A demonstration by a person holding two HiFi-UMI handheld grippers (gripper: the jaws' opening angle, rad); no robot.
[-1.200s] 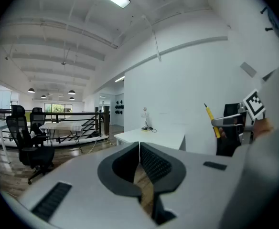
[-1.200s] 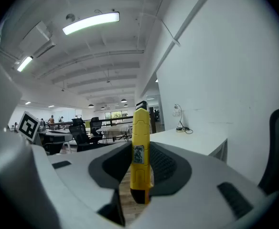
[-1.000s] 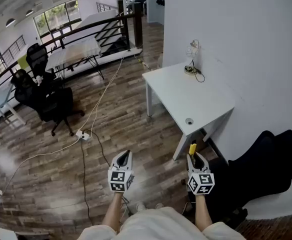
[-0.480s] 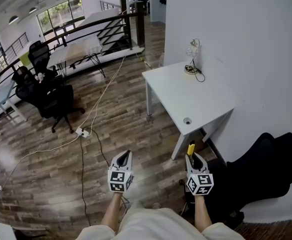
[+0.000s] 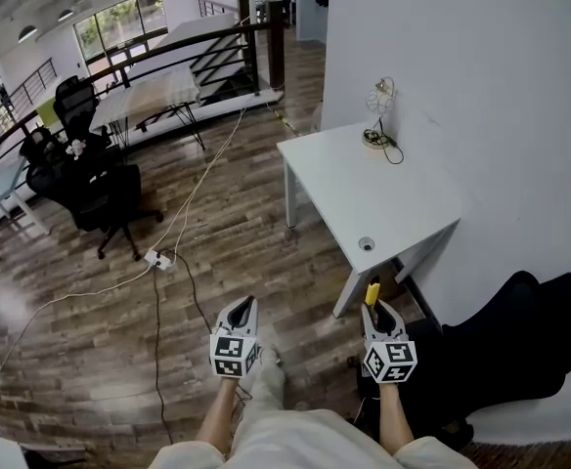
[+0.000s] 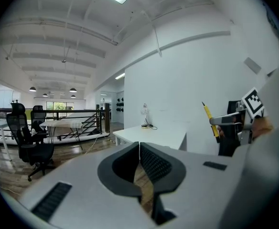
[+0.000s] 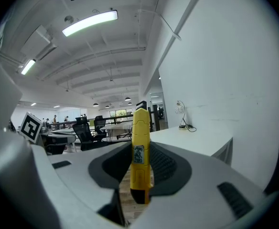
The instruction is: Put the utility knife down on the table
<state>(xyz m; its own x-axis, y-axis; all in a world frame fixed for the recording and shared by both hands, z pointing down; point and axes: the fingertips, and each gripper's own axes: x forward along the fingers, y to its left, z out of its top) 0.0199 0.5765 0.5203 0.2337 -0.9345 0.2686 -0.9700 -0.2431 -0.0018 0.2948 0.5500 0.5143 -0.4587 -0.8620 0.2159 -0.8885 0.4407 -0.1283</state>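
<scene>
A yellow utility knife point(image 7: 140, 151) stands upright between the jaws of my right gripper point(image 7: 142, 168), which is shut on it. In the head view the knife point(image 5: 373, 292) pokes out ahead of the right gripper point(image 5: 378, 313), just short of the near corner of the white table point(image 5: 373, 189). The left gripper point(image 5: 243, 311) hangs over the wooden floor to the left, its jaws shut with nothing between them. From the left gripper view point(image 6: 139, 162) the knife point(image 6: 209, 120) shows at the right, with the table point(image 6: 154, 136) ahead.
On the table's far end stand a small lamp with a cable point(image 5: 378, 115), and a round grommet point(image 5: 366, 244) sits near its front edge. A black chair point(image 5: 505, 330) is at the right by the wall. Office chairs point(image 5: 90, 189) and floor cables point(image 5: 168, 252) lie left.
Both grippers have drifted slightly forward toward the table's near corner, the knife still held. A shoe now shows on the floor below the left gripper.
</scene>
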